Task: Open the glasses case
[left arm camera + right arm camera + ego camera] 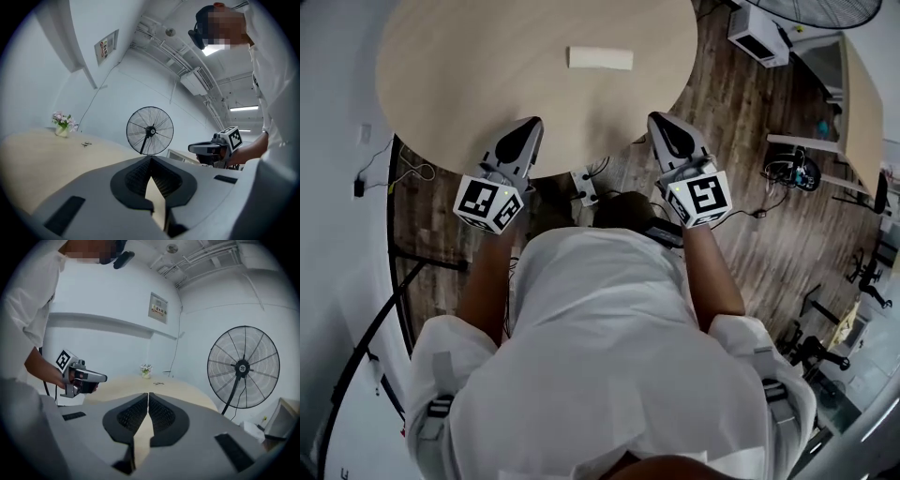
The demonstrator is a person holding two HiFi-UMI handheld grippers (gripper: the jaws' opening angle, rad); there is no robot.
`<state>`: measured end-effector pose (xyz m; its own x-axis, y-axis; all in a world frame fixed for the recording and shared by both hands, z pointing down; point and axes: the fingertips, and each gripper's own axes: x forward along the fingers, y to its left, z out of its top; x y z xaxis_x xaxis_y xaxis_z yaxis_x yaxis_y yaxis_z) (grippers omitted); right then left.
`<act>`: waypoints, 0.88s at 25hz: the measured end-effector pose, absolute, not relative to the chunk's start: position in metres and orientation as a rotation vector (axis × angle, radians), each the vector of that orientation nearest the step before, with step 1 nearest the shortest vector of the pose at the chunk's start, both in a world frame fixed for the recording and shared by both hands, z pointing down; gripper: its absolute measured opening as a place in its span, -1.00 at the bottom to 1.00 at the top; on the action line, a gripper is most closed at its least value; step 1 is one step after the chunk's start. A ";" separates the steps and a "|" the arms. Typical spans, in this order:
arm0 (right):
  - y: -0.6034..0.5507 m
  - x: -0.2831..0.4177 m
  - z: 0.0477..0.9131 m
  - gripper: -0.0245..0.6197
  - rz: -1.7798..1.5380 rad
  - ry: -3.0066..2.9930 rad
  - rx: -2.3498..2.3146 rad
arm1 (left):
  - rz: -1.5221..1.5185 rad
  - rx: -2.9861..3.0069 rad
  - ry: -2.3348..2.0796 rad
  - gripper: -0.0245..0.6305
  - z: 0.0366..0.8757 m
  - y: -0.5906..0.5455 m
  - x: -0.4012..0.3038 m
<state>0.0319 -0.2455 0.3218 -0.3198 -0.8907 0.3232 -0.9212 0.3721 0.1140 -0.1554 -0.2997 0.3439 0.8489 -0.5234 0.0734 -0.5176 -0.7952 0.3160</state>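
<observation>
Left tongs point(531, 127): hovering at the near edge of the surface point(469, 66), pressing shut, gripping nothing.
Right tongs point(662, 120): hovering alongside, pressing shut, empty.
Glasses case point(600, 58): lying ahead, between both tongs, well apart, lid seeming down.
Vase point(146, 375): standing far ahead of right tongs, holding flowers point(146, 367).

Grey two-jaw left gripper point(528, 127) pointing forward, jaws pressing together on nothing, grey two-jaw right gripper point(662, 121) doing likewise, held well apart, bare forearms point(485, 281) reaching ahead.
</observation>
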 end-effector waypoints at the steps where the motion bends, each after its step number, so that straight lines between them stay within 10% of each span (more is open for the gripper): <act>1: -0.250 0.035 0.324 -0.84 0.103 -2.286 1.576 | -0.015 2.701 -0.792 -0.88 0.348 -0.305 -0.152; 22: -0.362 0.081 0.466 -0.64 -0.295 -2.192 0.915 | 0.356 2.593 -1.332 -0.88 0.441 -0.367 -0.082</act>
